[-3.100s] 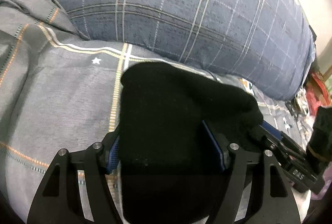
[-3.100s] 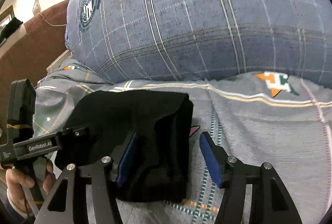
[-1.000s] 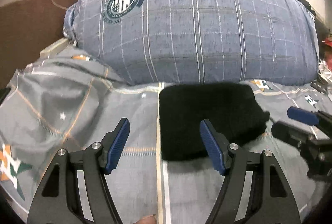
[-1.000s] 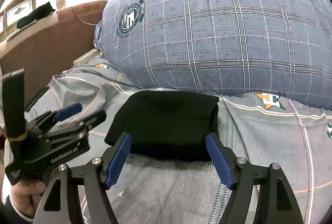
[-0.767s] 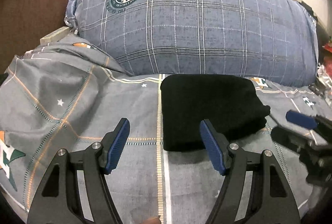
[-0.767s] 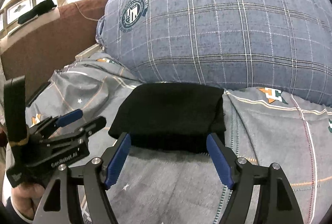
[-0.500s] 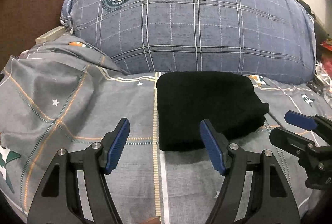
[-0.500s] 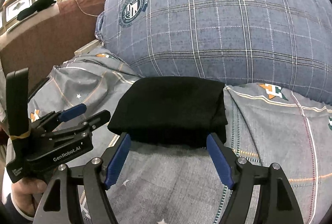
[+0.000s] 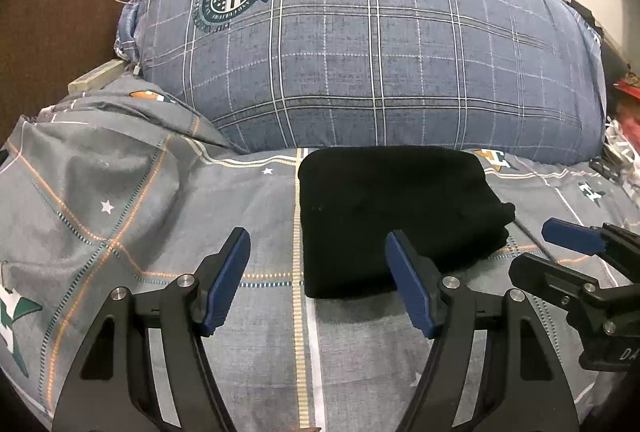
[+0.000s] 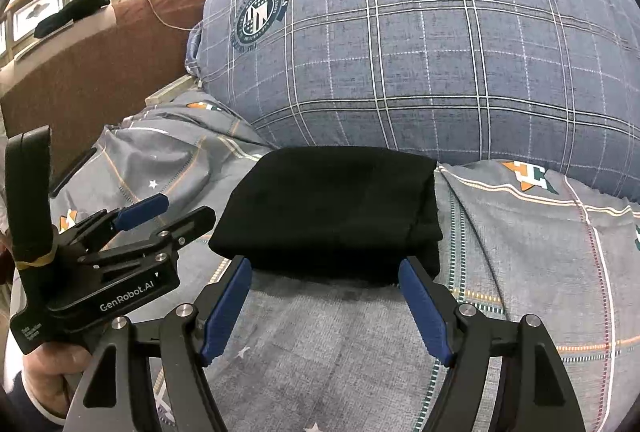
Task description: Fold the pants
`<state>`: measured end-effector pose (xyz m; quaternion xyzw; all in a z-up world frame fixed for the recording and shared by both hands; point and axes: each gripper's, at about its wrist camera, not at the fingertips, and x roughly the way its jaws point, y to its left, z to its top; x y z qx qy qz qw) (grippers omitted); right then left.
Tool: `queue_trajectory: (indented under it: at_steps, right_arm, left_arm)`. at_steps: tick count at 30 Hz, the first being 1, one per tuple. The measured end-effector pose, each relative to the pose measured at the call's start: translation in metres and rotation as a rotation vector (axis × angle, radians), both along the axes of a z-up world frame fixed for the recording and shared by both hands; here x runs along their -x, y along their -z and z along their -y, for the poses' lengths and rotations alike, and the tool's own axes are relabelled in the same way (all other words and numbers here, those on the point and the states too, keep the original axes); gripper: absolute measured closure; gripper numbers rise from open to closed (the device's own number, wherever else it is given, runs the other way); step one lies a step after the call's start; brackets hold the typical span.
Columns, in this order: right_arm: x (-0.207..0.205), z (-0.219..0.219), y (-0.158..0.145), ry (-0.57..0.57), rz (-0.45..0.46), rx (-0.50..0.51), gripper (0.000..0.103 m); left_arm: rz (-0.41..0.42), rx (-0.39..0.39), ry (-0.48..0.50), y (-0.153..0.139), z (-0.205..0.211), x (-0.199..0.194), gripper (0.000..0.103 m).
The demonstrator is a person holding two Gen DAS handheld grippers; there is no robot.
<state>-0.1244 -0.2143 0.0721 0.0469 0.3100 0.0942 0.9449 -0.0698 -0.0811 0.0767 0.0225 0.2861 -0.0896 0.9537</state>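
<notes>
Writing: "GenRobot.AI" on the left gripper body; the round crest on the blue plaid pillow seems to read "STARS".
Left gripper: jaws spread wide, holding nothing.
Right gripper: spread, empty, just short of the pants' near edge.
Pants: black, folded, on the grey bedsheet against the pillow.

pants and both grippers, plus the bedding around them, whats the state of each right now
pants: folded into a compact black rectangle, lying flat on the sheet, free of both grippers
left gripper: open, empty
right gripper: open, empty
pillow: plump, lying behind the pants
sheet: spread, wrinkled at left
</notes>
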Motion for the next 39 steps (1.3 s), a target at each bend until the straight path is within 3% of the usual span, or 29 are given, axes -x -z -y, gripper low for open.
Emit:
queue_trajectory:
  at_steps: [39]
  right_arm:
    - [-0.0079,-0.0052,-0.0001,-0.002,-0.012,0.01,0.028]
  left_arm:
    - [0.001,0.006,0.005,0.0031,0.005,-0.0002,0.032]
